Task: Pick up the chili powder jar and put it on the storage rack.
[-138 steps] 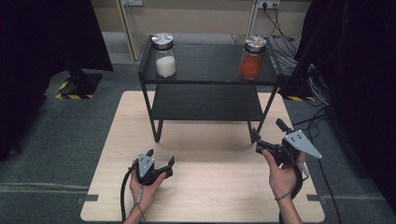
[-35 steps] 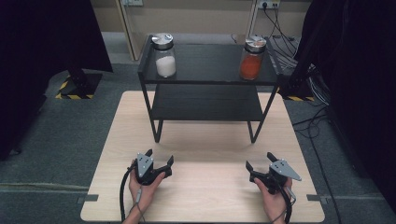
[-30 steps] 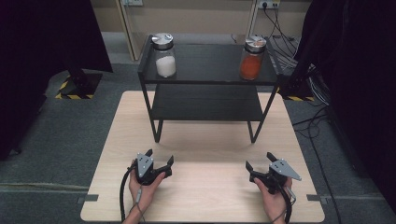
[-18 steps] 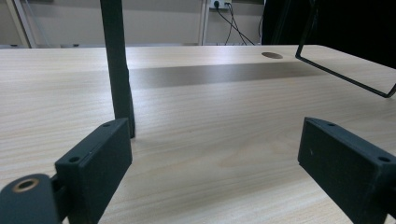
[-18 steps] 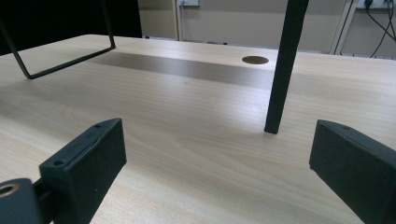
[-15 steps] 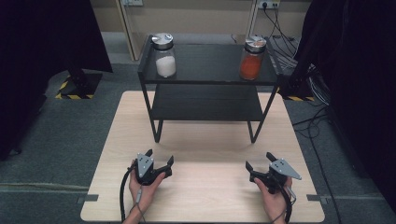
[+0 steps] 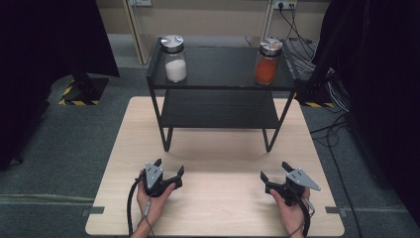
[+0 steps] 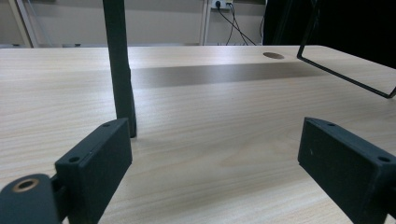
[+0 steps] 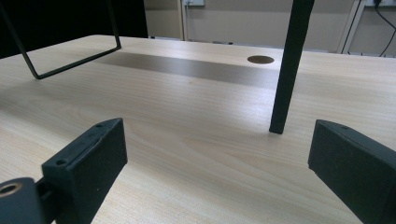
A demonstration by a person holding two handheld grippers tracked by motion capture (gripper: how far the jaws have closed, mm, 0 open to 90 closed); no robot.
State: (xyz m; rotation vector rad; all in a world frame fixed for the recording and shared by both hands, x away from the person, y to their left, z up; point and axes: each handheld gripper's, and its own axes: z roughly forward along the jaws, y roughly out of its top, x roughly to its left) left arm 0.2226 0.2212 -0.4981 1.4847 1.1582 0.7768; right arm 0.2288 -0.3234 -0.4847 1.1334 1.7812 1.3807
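Since the earliest frame the right gripper (image 7: 274,173) has come down from beside the black shelf rack (image 7: 220,89) and is now resting low on the wooden table (image 7: 218,208), matching the left gripper (image 7: 169,167). Both are sitting with jaws spread wide, holding nothing. On the rack's top shelf are standing a jar of white powder (image 7: 174,58) and a jar of orange powder (image 7: 267,62); no labels are readable.

Black shelf (image 7: 218,87) on wooden table (image 7: 213,198); cables (image 7: 327,84) behind.
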